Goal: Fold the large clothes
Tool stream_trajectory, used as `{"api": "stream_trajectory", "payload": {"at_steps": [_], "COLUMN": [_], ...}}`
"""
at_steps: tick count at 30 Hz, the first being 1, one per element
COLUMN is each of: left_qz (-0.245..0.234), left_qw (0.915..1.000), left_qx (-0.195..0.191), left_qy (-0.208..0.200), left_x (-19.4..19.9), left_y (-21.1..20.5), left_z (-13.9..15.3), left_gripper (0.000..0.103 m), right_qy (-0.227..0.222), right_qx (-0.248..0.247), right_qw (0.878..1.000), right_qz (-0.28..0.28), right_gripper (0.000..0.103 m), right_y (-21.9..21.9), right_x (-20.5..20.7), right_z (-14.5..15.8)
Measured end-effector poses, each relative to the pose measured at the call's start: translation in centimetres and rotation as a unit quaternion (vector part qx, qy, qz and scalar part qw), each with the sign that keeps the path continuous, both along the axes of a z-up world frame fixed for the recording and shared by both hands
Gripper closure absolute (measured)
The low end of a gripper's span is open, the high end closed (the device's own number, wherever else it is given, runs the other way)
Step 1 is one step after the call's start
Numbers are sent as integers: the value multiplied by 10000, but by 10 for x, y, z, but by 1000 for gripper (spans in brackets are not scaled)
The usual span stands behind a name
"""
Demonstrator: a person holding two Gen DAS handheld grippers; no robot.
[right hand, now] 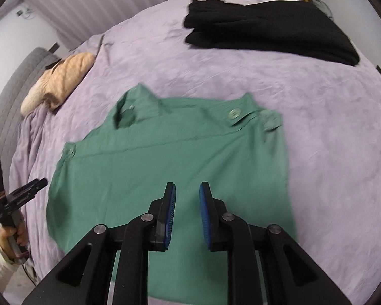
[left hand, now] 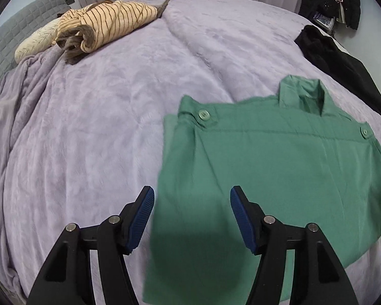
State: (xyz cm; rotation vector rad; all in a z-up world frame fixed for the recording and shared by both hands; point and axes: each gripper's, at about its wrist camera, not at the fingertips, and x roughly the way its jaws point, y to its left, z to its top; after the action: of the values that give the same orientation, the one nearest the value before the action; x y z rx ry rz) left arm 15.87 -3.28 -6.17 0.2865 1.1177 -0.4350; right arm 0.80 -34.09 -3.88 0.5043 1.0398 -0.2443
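On the near part of the bed (left hand: 89, 127), the folded green shirt (left hand: 279, 157) lies flat on the lilac blanket, collar toward the far side. The left hand-held gripper (left hand: 192, 193) hangs over the shirt's left edge, jaws well apart, nothing pinched. The right hand-held gripper (right hand: 187, 188) hovers above the shirt's near hem, jaws narrowly parted, empty. A black garment (right hand: 271, 25) lies far right; a striped garment (left hand: 109, 23) lies far left.

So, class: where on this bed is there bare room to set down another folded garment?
Free: the wide lilac blanket between the striped bundle and the green shirt; also the strip between the shirt and the black garment. Crowded: the near right side, taken by the shirt.
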Motion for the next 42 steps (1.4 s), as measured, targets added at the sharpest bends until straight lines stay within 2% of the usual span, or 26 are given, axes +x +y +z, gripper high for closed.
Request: {"api": "stream_trajectory", "payload": {"at_steps": [2, 5, 7, 8, 9, 10, 12, 13, 14, 15, 17, 19, 21, 23, 27, 30, 32, 34, 37, 38, 42], "left_qz": [85, 276, 292, 316, 356, 453, 672, 734, 808, 840, 831, 868, 900, 881, 846, 840, 852, 889, 853, 822, 654], "left_qw": [9998, 9987, 9990, 9983, 9982, 9981, 9967, 9963, 9956, 9953, 9951, 9950, 9956, 9960, 9960, 9945, 9948, 9946, 9943, 9947, 9967], "left_qx": [201, 369, 314, 492, 472, 345, 331, 339, 379, 396, 500, 478, 257, 176, 230, 628, 546, 540, 635, 612, 474], "left_qy": [0, 211, 132, 53, 120, 221, 298, 296, 288, 282, 202, 111, 81, -3, -171, -37, 56, 57, 33, 10, 84], "left_x": [-19, -30, -32, -31, -28, -25, -20, -19, -17, -16, -16, -16, -10, -2, 19, 34, 36, 38, 35, 31, 1], "left_y": [1, 16, 30, 35, 44, 54, 71, 76, 80, 83, 82, 79, 73, 63, 36, 25, 29, 35, 47, 51, 69], "left_z": [-21, -55, -63, -63, -64, -63, -62, -61, -59, -56, -48, -37, -27, -21, -28, -61, -72, -68, -50, -42, -22], "left_gripper": [39, 39, 39, 39, 39, 39, 38, 29, 27, 27, 27, 27, 27, 27, 27, 27, 26, 26, 26, 26, 26], "right_qy": [135, 522, 585, 508, 506, 527, 615, 725, 818, 875, 788, 542, 156, -55, -31, 290, 395, 224, 266, 312, 290], "right_qx": [202, 71, 23, 71, 60, 40, -117, -237, -301, -257, 145, 187, 173, 186, -19, -138, 87, 402, 330, 272, 77], "right_qw": [9994, 9977, 9977, 9984, 9986, 9986, 9977, 9961, 9942, 9924, 9880, 9851, 9876, 9922, 9962, 9928, 9889, 9863, 9844, 9842, 9906], "right_qz": [261, 432, 342, 249, 152, 42, -254, -448, -629, -830, -1319, -1619, -1550, -1235, -868, -1151, -1431, -1584, -1709, -1721, -1334], "right_gripper": [82, 83, 88, 97, 101, 102, 102, 102, 102, 102, 101, 97, 96, 96, 96, 96, 103, 103, 103, 98, 98], "right_y": [29, 50, 42, 33, 24, 16, -4, -15, -28, -38, -60, -69, -70, -68, -62, -78, -95, -104, -101, -97, -65], "right_x": [1, 3, -7, -17, -25, -33, -52, -62, -71, -80, -95, -99, -92, -71, -26, -9, -9, -16, -28, -35, -60], "right_z": [-21, -59, -76, -77, -77, -76, -73, -72, -71, -71, -66, -49, -31, -22, -28, -53, -74, -81, -70, -62, -38]}}
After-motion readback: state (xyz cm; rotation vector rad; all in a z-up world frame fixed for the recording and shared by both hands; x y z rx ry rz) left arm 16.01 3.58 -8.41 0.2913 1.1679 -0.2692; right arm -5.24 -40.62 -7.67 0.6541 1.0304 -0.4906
